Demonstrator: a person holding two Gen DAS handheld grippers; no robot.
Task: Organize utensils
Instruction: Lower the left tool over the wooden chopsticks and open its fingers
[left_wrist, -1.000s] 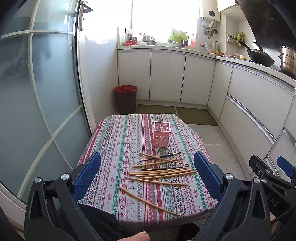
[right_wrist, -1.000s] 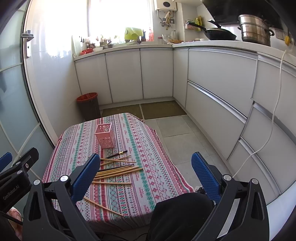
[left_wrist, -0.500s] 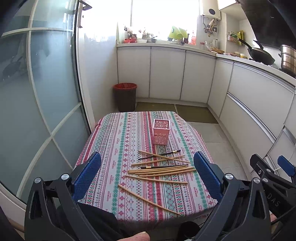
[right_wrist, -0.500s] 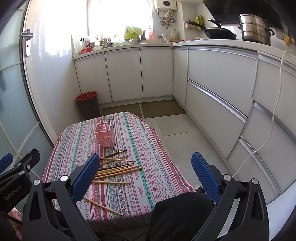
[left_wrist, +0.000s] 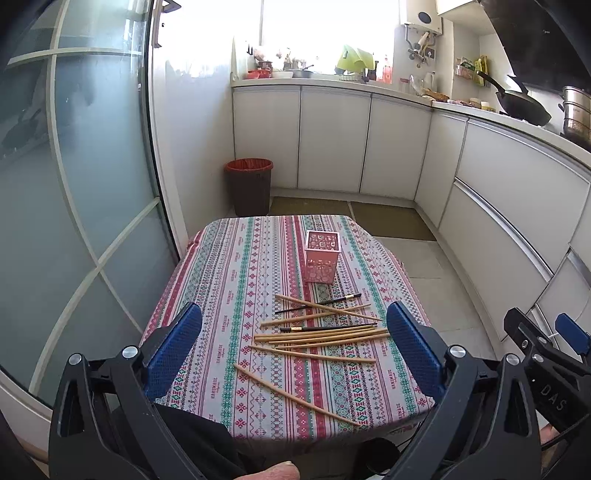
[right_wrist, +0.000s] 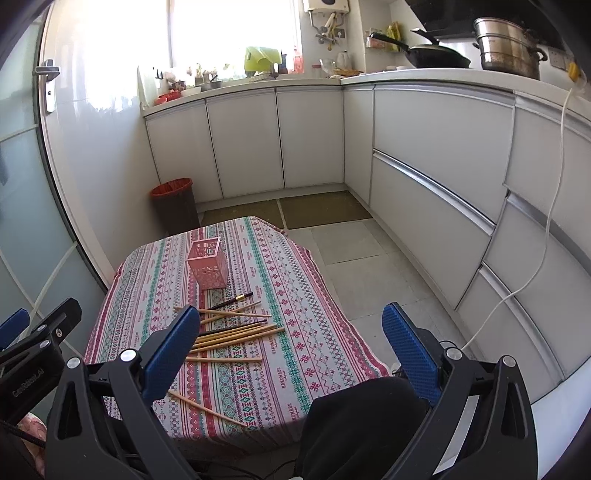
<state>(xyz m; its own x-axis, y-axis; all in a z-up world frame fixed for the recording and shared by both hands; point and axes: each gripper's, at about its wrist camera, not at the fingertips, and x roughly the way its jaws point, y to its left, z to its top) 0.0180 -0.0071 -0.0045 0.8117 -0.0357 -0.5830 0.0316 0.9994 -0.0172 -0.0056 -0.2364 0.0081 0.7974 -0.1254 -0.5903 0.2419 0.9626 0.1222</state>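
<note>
Left hand-held gripper (left_wrist: 293, 347) hovers over near edge of worktop (left_wrist: 221, 280), blue pads wide apart, nothing between. Striped cloth covers worktop. Pink holder (left_wrist: 321, 256) upright mid-worktop, past pile. Chopsticks (left_wrist: 321, 334) lie loose, criss-crossed, just on near side of holder; two dark ones among wooden; one wooden chopstick (left_wrist: 295, 395) alone, angled near front edge. Right hand-held gripper (right_wrist: 291, 349) off worktop's right side, pads spread wide, empty. Red-lined bin (left_wrist: 249, 186) on floor beyond.
</note>
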